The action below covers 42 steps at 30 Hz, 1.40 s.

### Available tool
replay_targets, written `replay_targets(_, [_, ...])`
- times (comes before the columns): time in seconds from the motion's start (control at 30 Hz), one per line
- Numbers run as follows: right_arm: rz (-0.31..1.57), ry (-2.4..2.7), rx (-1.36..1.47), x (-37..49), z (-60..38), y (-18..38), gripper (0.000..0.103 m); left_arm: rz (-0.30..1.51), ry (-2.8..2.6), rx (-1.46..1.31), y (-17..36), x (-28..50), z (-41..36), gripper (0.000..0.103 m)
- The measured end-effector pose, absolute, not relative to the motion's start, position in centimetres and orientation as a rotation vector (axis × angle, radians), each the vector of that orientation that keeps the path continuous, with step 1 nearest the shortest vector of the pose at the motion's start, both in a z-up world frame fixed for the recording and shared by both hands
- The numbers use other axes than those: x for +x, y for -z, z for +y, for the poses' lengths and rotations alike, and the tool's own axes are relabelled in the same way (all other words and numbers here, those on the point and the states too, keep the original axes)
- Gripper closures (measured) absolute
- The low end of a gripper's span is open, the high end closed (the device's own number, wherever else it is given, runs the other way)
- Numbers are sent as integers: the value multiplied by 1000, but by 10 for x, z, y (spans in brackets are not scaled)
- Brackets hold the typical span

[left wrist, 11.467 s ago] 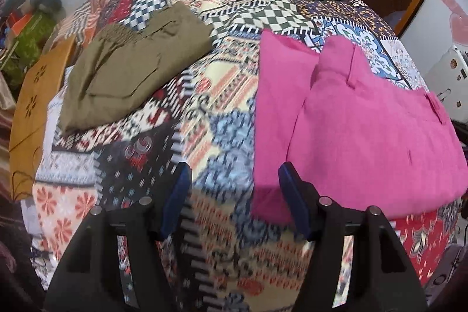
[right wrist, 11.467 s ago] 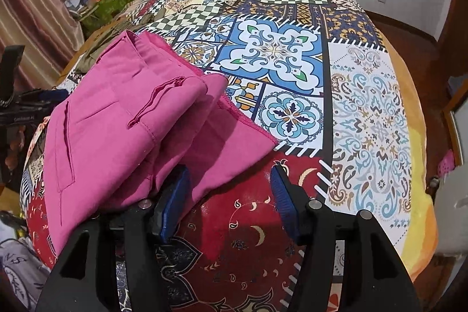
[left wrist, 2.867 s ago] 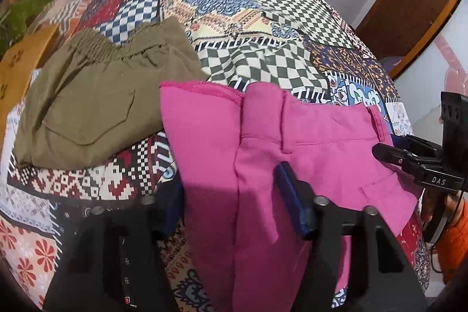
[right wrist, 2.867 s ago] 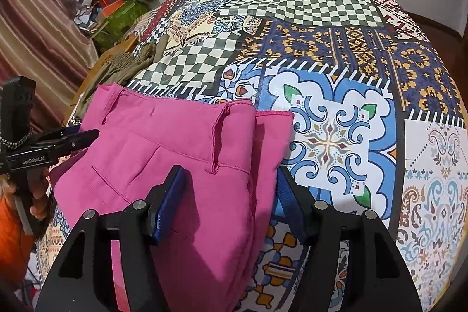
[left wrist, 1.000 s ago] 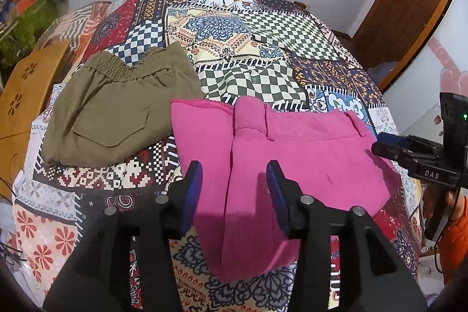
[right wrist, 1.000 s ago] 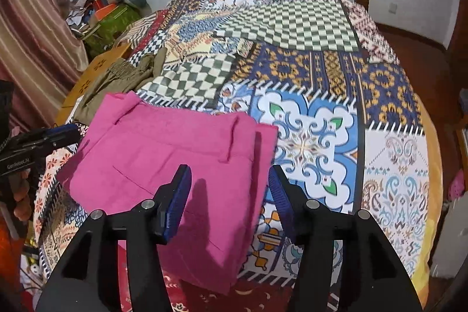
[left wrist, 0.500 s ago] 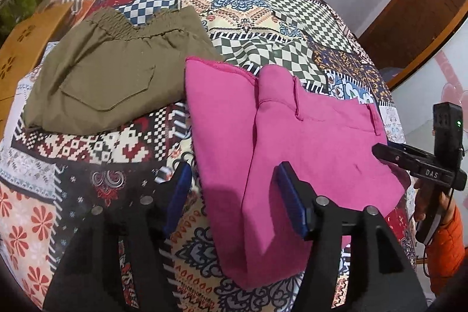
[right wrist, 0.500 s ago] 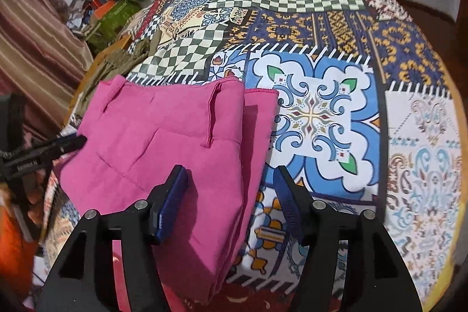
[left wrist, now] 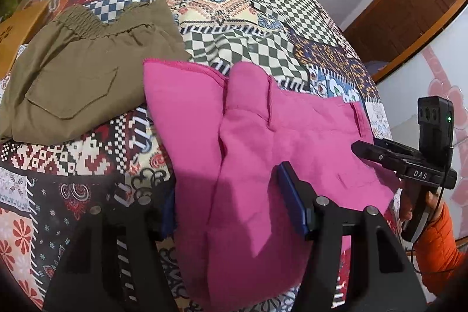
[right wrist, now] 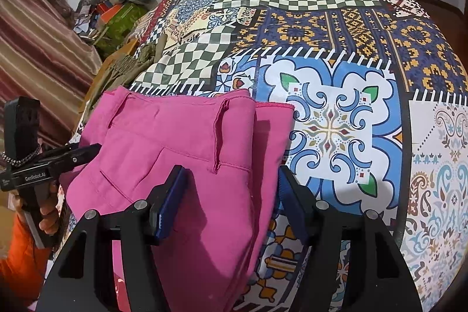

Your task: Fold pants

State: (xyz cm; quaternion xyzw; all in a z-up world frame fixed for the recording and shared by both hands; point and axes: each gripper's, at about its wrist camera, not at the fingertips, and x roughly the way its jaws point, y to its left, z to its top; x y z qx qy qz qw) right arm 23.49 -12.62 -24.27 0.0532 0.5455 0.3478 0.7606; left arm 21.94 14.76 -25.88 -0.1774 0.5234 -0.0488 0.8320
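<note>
Hovering over the pink pants (left wrist: pixel 263 154) at the bed's (right wrist: pixel 336 119) near edge, left gripper (left wrist: pixel 228 206) and right gripper (right wrist: pixel 231 195) gape empty (jaws just widened); pinch one layer only and the fold slumps.

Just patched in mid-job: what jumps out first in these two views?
The bright pink pants, folded on the patchwork bedspread, fill the middle of both views. Both grippers, left and right, hang over their near end, jaws open. Folded olive pants lie beside them, further left.
</note>
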Motion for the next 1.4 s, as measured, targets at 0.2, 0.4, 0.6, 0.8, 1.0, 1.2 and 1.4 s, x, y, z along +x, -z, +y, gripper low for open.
replay_targets(0.2, [1186, -793, 112, 226, -130, 241, 56, 1111, 140, -375, 257, 212, 146, 42])
replay_targets(0.4, [1165, -766, 148, 227, -128, 239, 77, 1098, 132, -384, 256, 220, 142, 69])
replay_targets(0.6, [1096, -756, 104, 226, -123, 222, 88, 1072, 109, -293, 244, 220, 132, 86])
replay_targets(0.8, [1025, -763, 60, 221, -115, 201, 90, 998, 110, -227, 218, 210, 124, 88])
replay_targets(1.0, [963, -771, 53, 213, -112, 176, 90, 918, 94, -183, 189, 197, 124, 88])
replay_targets(1.2, [896, -789, 51, 205, -104, 148, 90, 848, 77, -183, 159, 181, 137, 88])
replay_targets(1.4, [838, -825, 30, 198, -82, 125, 90, 792, 35, -177, 135, 166, 157, 88])
